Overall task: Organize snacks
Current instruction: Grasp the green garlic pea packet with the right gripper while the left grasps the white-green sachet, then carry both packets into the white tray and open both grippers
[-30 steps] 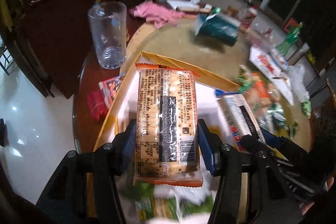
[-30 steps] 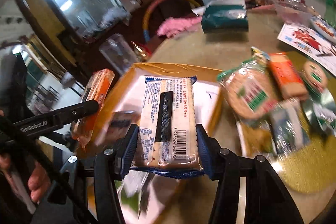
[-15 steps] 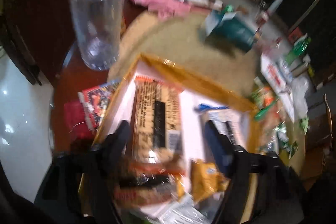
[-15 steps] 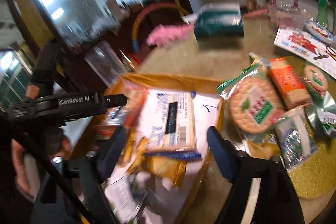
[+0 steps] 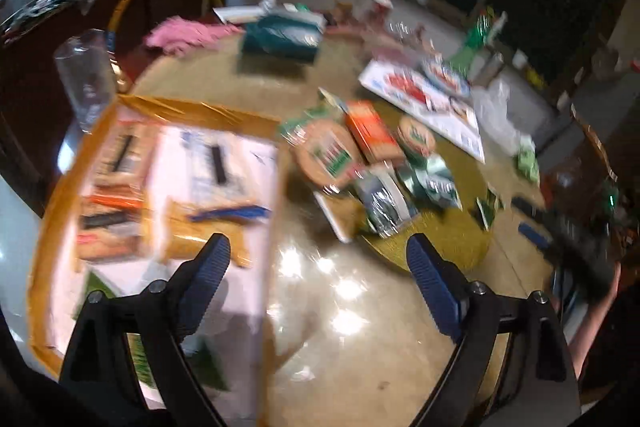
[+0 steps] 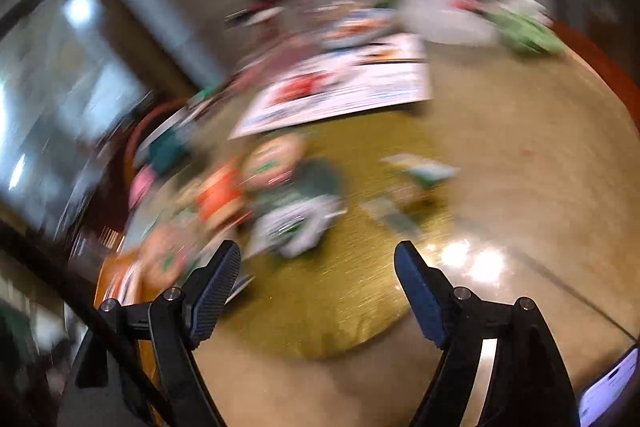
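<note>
Both cracker packs, pinched a second ago, now lie in the gold-rimmed box (image 5: 72, 187) ahead-left of the left tongs (image 5: 318, 259), which are spread and empty. Right tongs (image 6: 318, 267), also spread, hover over the surface (image 6: 520, 187); loose snacks (image 6: 288, 211) lie ahead-left.

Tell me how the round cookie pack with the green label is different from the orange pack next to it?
The round cookie pack is disc-shaped and tan with a green label; the orange pack is long, rectangular and bright orange. The round one lies nearer the gold-rimmed box; the orange one lies farther from it. Both lie flat on the table, outside the box, held by neither gripper.
</note>
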Demonstrator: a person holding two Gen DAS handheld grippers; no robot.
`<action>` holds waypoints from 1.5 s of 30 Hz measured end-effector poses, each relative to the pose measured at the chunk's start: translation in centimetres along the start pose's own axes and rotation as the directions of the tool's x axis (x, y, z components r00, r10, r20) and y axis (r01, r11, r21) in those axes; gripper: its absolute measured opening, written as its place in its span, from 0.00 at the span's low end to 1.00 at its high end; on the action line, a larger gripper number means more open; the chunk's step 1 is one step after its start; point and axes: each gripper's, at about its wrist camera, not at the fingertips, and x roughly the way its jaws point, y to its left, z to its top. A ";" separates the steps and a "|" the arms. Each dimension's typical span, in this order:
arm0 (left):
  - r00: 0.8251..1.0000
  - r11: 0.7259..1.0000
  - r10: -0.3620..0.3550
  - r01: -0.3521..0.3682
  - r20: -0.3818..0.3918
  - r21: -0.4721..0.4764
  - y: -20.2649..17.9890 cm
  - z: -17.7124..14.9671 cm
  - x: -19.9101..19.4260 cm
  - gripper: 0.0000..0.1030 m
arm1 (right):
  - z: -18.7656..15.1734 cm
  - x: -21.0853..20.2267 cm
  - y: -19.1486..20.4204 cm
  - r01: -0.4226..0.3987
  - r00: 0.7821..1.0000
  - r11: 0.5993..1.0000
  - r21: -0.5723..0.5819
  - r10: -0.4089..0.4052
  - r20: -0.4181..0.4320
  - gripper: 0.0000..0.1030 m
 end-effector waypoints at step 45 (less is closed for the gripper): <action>0.954 0.972 0.070 0.000 -0.291 0.234 -18.7 2.0 18.8 0.39 | -4.2 1.5 -4.8 0.063 0.998 0.995 0.079 -0.064 0.021 0.24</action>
